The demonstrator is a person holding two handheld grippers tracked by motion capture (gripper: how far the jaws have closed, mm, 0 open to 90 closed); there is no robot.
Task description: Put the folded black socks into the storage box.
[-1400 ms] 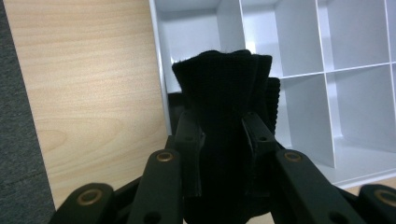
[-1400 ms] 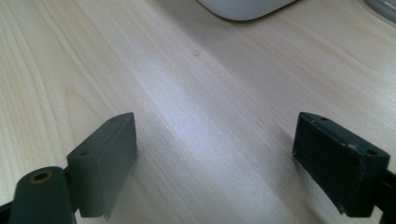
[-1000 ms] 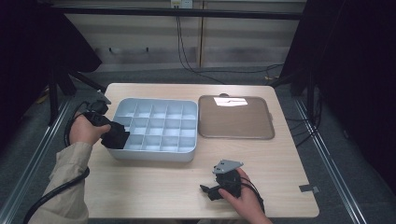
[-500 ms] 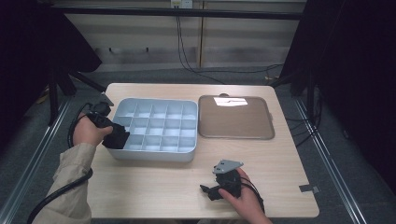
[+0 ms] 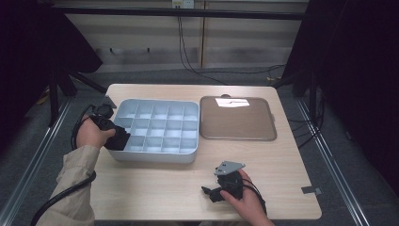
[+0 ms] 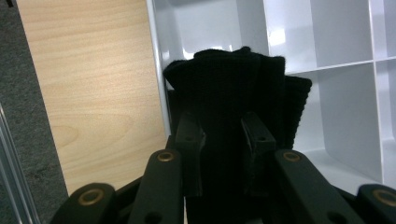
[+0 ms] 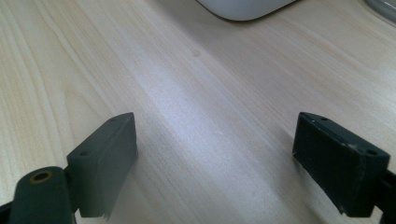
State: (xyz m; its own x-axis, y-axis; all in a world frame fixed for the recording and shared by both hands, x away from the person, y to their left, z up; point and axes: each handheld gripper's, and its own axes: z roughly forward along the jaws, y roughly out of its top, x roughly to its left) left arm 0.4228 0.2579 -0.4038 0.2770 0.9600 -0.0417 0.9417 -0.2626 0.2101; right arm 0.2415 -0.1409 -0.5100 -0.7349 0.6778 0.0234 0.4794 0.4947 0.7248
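A pale grey box (image 5: 155, 157) with several open compartments stands on the wooden table. My left gripper (image 5: 116, 137) is at the box's near-left corner, shut on a black knitted cloth (image 5: 118, 141). In the left gripper view the folded cloth (image 6: 233, 84) is pinched between the two jaws of the left gripper (image 6: 223, 133) and hangs over the box's left wall and a corner compartment (image 6: 345, 126). My right gripper (image 5: 211, 193) rests low near the table's front edge. Its jaws stand wide apart in the right gripper view, so the right gripper (image 7: 215, 154) is open over bare wood.
A brown flat lid or tray (image 5: 237, 118) with a white label (image 5: 231, 101) lies right of the box. A cable (image 5: 61, 197) trails from the left sleeve. The box's rounded corner (image 7: 243, 9) sits ahead of the right gripper. Dark floor surrounds the table.
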